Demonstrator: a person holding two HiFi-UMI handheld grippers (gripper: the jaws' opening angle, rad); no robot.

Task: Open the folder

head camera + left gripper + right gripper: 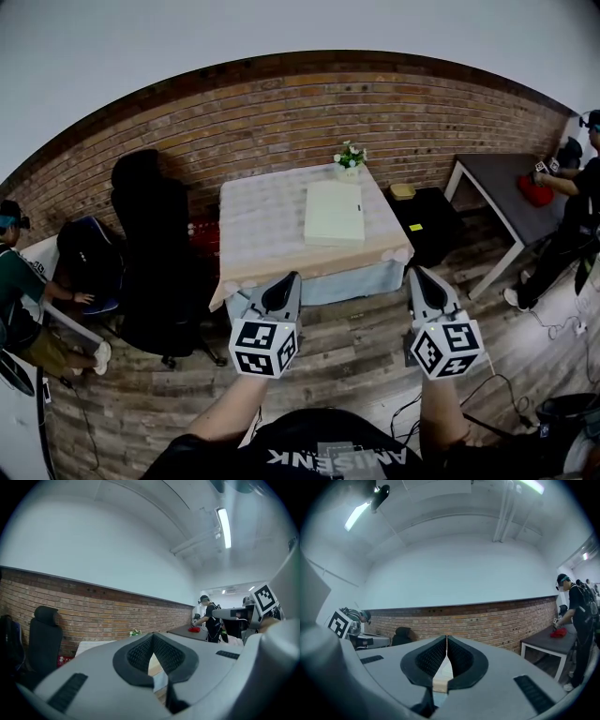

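- A square table [262, 225] under a pale checked cloth stands on the wooden plank floor [347, 347], its far edge close to the brick wall [281, 117];
- a pale green folder [335, 214] lies flat and closed on the right half of the cloth, set back from the near edge;
- a small pot of white flowers [349, 159] stands by the far right corner, just beyond the folder;
- a dark table [506, 183] with white legs stands further right; a red thing [536, 193] lies on it.
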